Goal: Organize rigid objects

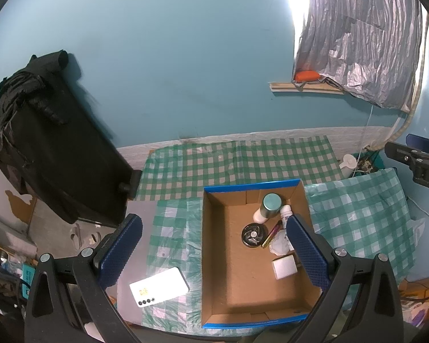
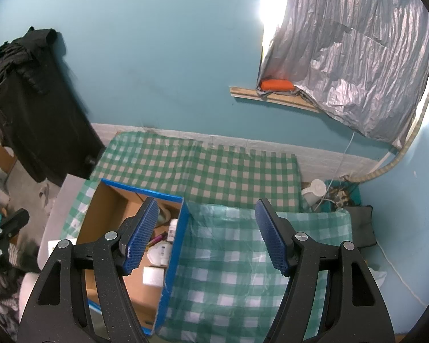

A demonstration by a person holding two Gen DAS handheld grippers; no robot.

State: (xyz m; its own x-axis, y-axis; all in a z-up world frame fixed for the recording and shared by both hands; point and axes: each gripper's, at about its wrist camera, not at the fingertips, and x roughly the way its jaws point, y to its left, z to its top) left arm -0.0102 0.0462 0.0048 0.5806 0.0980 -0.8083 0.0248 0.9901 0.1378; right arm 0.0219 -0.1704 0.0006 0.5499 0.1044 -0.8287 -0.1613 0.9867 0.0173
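A blue-rimmed cardboard box (image 1: 208,228) sits on the green checked cloth. Inside lie a teal-lidded tin (image 1: 271,204), a white bottle (image 1: 285,214), a black round disc (image 1: 253,235), a pink and yellow pen (image 1: 271,233), a white packet (image 1: 280,245) and a white cube (image 1: 284,267). A white phone (image 1: 158,287) lies face down on the table left of the box. My left gripper (image 1: 213,254) is open and empty above the box. My right gripper (image 2: 207,238) is open and empty over the cloth, right of the box (image 2: 174,260).
A black bag (image 1: 51,154) stands at the table's left. A white jug (image 2: 314,191) and cables sit at the back right by the wall. A silver foil sheet (image 2: 349,57) hangs over the window.
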